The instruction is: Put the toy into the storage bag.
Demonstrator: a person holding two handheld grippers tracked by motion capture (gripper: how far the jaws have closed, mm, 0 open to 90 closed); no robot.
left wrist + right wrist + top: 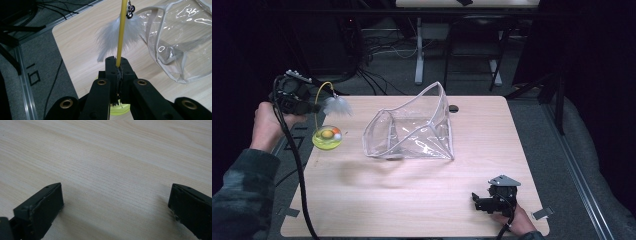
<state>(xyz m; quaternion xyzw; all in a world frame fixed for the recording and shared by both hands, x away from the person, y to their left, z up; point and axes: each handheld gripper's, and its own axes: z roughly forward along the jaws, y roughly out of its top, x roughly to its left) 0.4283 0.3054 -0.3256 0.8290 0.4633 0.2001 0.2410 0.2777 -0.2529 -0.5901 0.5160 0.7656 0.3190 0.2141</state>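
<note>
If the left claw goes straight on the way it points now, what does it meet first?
Probably the clear plastic bag. The left claw, shut on the yellow wand, points past its white feather toward the bag's rim; depth is unclear.

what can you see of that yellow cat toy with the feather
The cat toy has a thin yellow wand that arcs up from a round yellow-green base holding coloured balls. White feathers and a small bell hang at its tip. The left tongs clamp the wand, near the table's left edge.
</note>
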